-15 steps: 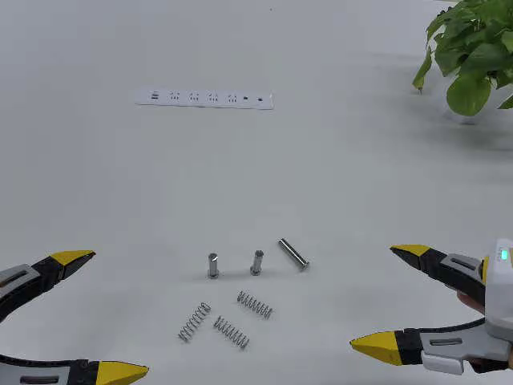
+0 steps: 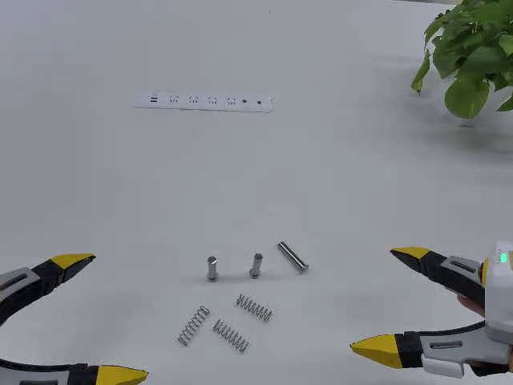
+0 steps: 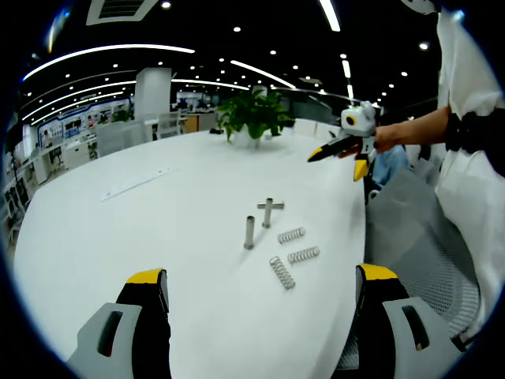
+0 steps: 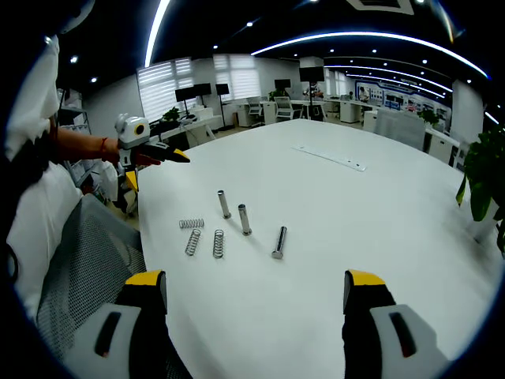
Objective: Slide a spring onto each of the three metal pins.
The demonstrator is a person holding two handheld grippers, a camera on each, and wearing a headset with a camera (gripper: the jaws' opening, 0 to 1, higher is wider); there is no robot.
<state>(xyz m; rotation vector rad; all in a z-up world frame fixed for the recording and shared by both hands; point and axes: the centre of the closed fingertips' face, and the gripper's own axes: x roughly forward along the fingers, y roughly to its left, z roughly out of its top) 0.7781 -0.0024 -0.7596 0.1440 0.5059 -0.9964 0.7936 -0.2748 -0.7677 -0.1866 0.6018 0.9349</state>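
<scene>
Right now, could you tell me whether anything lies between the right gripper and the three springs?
Nothing visible does: bare table lies between the right gripper and the springs, and the pins sit beyond them, off that path.

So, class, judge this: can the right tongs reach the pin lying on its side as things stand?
Probably yes. The right tongs are open, and bare table lies between them and the lying pin. The two upright pins and the springs sit beyond it, out of the path.
</scene>
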